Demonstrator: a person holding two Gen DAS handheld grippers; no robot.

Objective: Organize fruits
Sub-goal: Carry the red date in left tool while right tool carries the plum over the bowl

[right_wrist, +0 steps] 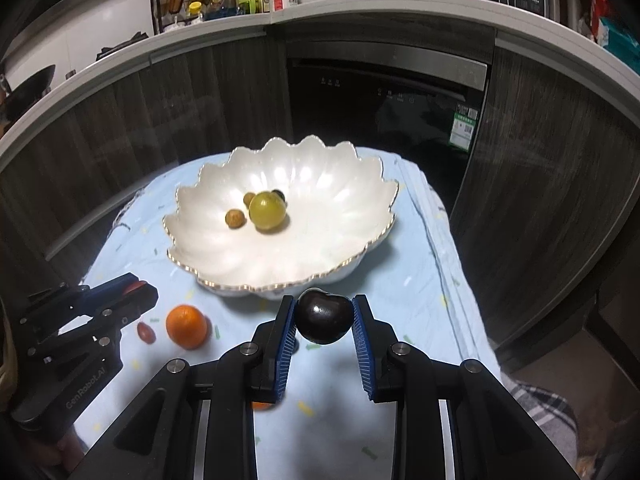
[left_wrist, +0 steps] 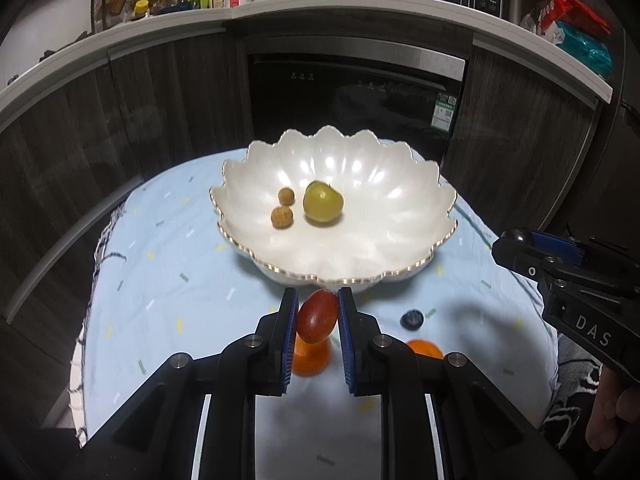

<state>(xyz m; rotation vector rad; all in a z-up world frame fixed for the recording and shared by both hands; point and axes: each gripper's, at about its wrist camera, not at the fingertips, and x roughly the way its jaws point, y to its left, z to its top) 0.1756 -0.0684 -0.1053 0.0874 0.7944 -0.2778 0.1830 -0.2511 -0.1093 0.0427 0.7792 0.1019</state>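
A white scalloped bowl (left_wrist: 360,256) (right_wrist: 224,272) stands on the blue cloth. It holds a green fruit (left_wrist: 322,201) (right_wrist: 267,210) and two small brown fruits (left_wrist: 281,216) (right_wrist: 235,219). My left gripper (left_wrist: 318,316) is shut on a red oval fruit (left_wrist: 317,316), held above the cloth just before the bowl's near rim. My right gripper (right_wrist: 324,316) is shut on a dark purple plum (right_wrist: 323,315), also near the bowl's front rim. On the cloth lie an orange (right_wrist: 187,326) (left_wrist: 310,360), a second orange (left_wrist: 425,349), a small red fruit (right_wrist: 146,332) and a blueberry (left_wrist: 412,318).
The small table is covered by the light blue cloth (left_wrist: 168,288). Behind it stand dark cabinets and a black built-in appliance (left_wrist: 352,92). A white counter (left_wrist: 280,4) above carries bottles and a rack. The table's edges drop off left and right.
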